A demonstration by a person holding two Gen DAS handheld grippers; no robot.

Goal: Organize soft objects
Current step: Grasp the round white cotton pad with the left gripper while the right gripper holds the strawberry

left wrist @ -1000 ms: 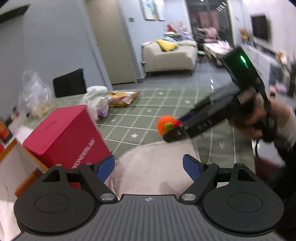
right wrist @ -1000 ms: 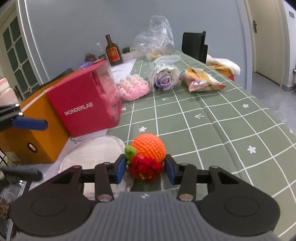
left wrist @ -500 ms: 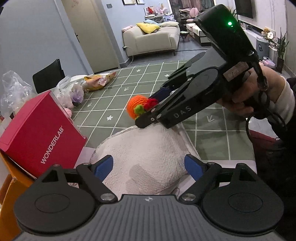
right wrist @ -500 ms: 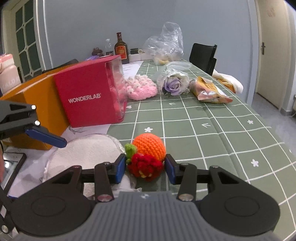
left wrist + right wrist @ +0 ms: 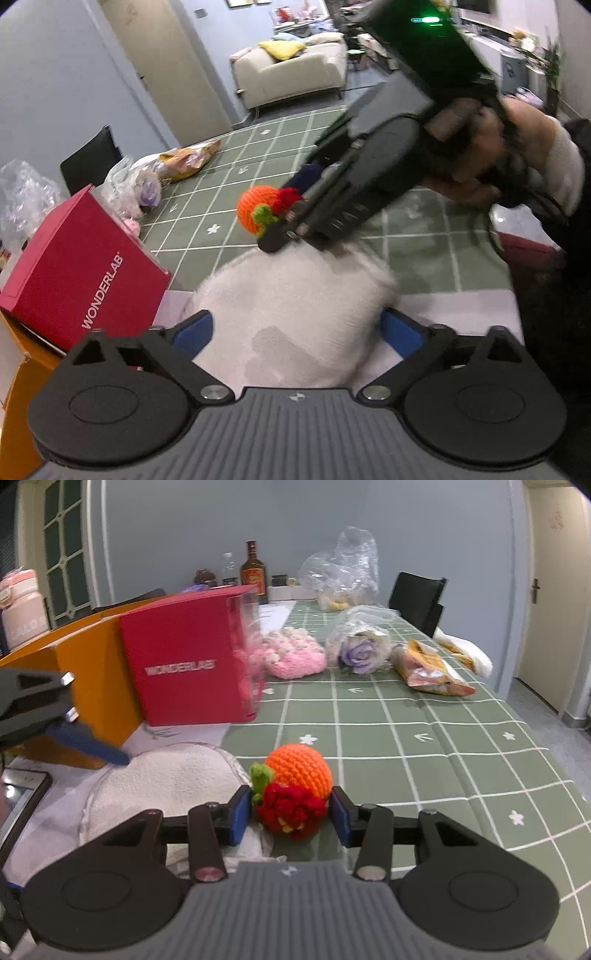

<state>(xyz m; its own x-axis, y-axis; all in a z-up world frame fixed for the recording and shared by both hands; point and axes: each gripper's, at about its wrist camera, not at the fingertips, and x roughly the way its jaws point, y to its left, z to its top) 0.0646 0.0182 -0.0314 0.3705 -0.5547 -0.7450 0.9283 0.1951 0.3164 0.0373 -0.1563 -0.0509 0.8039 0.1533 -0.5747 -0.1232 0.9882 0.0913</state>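
My left hand-held gripper (image 5: pixel 295 332), at the bottom of its own view, has just been opening and now stands spread wide over the white fluffy pad (image 5: pixel 291 314), its blue fingers either side without pressing it. My right hand-held gripper (image 5: pixel 286 821) pinches the crocheted orange toy (image 5: pixel 297 786), held low in the frame just above the green counter (image 5: pixel 424 746). I judge the tidying barely begun: the pink knitted piece (image 5: pixel 291 653) and wrapped flower (image 5: pixel 364 648) lie loose in the upper middle, beside the red box (image 5: pixel 188 664). The left view alone shows the sofa (image 5: pixel 291 79) at top and my hand (image 5: pixel 476 162) at right; the right view alone shows the bottle (image 5: pixel 254 576).
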